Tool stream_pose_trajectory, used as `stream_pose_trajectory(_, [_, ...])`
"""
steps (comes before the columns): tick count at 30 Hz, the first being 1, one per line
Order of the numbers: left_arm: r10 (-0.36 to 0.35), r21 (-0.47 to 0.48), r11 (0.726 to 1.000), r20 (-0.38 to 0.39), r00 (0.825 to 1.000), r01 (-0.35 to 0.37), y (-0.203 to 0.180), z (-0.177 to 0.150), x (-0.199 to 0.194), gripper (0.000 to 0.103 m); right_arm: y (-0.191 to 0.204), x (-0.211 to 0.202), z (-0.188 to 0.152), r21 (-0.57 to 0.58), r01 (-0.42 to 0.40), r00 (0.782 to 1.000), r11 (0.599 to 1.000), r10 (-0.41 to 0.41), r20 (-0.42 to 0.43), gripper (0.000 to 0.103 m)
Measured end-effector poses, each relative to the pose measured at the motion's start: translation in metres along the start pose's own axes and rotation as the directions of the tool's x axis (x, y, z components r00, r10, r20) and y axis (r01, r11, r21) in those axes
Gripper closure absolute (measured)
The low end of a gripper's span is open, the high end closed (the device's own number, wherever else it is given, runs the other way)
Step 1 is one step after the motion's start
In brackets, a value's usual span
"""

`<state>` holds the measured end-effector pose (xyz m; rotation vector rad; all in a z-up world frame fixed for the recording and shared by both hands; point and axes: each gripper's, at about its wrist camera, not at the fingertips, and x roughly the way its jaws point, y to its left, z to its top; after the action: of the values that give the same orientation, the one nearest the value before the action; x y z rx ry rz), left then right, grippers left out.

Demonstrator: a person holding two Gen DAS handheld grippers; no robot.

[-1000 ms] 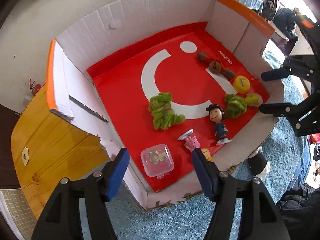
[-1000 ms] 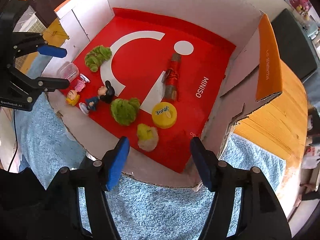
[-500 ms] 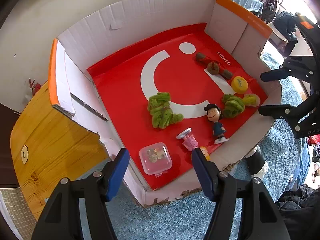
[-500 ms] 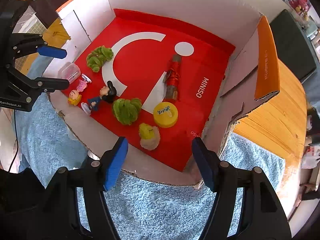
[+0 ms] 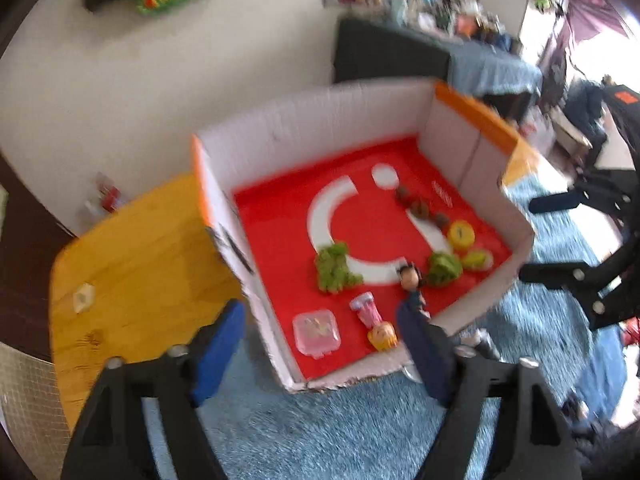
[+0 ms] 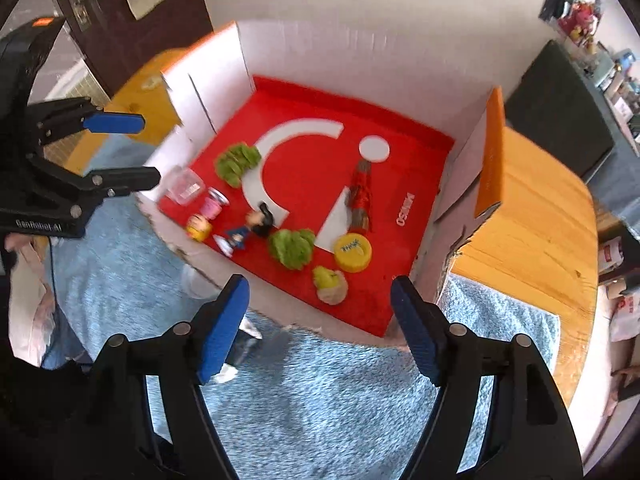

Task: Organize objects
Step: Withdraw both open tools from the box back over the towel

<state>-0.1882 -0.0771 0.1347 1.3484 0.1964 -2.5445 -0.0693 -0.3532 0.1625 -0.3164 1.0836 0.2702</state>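
Both claws, left claw [image 5: 320,344] and right claw [image 6: 320,320], hang spread wide and hold nothing, near the front edge of the cardboard box [image 6: 360,52].

On the box's red floor lie a clear plastic case [image 5: 316,333] at the near left corner, a pink toy [image 5: 366,310], a yellow-haired figure [image 5: 383,335], a dark-haired figurine [image 6: 256,224], two green fuzzy clumps [image 6: 238,158] [image 6: 292,247], a yellow cap [image 6: 353,252], a yellow-green lump [image 6: 330,284] and a red-wrapped stick [image 6: 359,196]. The box sits on blue carpet [image 6: 320,392] beside a wooden table [image 6: 532,216].
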Motion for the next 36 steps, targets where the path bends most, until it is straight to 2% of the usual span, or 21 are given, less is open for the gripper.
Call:
stream_pose_trajectory(2, [0.042, -0.022, 0.999, 0.076, 0.996, -0.041, -0.004, -0.006, -0.017, 0.018, 0.007, -0.011, 0.008, 0.011, 0.006, 0.998, 1.000, -0.007, 0.058, 0.025])
stream_pose_trajectory(3, [0.055, -0.036, 0.998, 0.099, 0.994, -0.052, -0.005, -0.008, -0.022, 0.018, 0.013, -0.003, 0.017, 0.016, 0.009, 0.997, 1.000, -0.010, 0.076, 0.024])
stream_pose_trajectory(6, [0.093, -0.100, 0.992, 0.182, 0.979, -0.076, -0.008, -0.017, -0.044, 0.009, 0.028, -0.003, 0.017, 0.029, 0.016, 0.990, 0.999, -0.020, 0.140, 0.021])
stream_pose_trajectory(9, [0.103, -0.145, 0.987, 0.252, 0.962, -0.068, -0.010, -0.031, -0.066, 0.006, 0.031, -0.016, 0.009, 0.048, 0.026, 0.978, 0.999, -0.035, 0.204, 0.021])
stream_pose_trajectory(12, [0.138, -0.165, 0.982, 0.303, 0.943, -0.090, -0.018, -0.046, -0.085, 0.005, 0.040, -0.027, -0.004, 0.055, 0.071, 0.960, 0.996, -0.083, 0.269, 0.017])
stream_pose_trajectory(14, [0.171, -0.197, 0.974, 0.342, 0.924, -0.107, -0.024, -0.058, -0.096, 0.005, 0.049, -0.038, -0.018, 0.065, 0.092, 0.940, 0.994, -0.108, 0.324, 0.014])
stream_pose_trajectory(18, [0.266, -0.293, 0.945, 0.419, 0.868, -0.148, -0.030, -0.087, -0.112, 0.000, 0.063, -0.051, -0.044, 0.093, 0.120, 0.900, 0.988, -0.148, 0.411, 0.007])
stream_pose_trajectory(20, [0.284, -0.333, 0.933, 0.441, 0.851, -0.138, -0.035, -0.102, -0.114, 0.000, 0.071, -0.052, -0.062, 0.119, 0.146, 0.869, 0.982, -0.184, 0.458, 0.007])
stream_pose_trajectory(24, [0.281, -0.340, 0.931, 0.438, 0.854, -0.132, -0.051, -0.126, -0.103, 0.000, 0.087, -0.045, -0.088, 0.147, 0.161, 0.841, 0.976, -0.214, 0.497, 0.006])
stream_pose_trajectory(27, [0.310, -0.361, 0.920, 0.442, 0.842, -0.150, -0.062, -0.146, -0.093, 0.000, 0.093, -0.031, -0.106, 0.187, 0.161, 0.824, 0.969, -0.236, 0.514, 0.006])
stream_pose_trajectory(29, [0.320, -0.370, 0.916, 0.433, 0.843, -0.157, -0.068, -0.156, -0.083, 0.000, 0.090, -0.021, -0.116, 0.222, 0.154, 0.818, 0.963, -0.250, 0.518, 0.006])
stream_pose_trajectory(33, [0.325, -0.396, 0.905, 0.411, 0.852, -0.154, -0.074, -0.169, -0.067, 0.000, 0.091, 0.003, -0.118, 0.239, 0.151, 0.829, 0.959, -0.254, 0.497, 0.006])
stream_pose_trajectory(36, [0.336, -0.420, 0.894, 0.397, 0.854, -0.156, -0.076, -0.176, -0.058, 0.000, 0.087, 0.021, -0.119, 0.263, 0.122, 0.848, 0.957, -0.238, 0.473, 0.005])
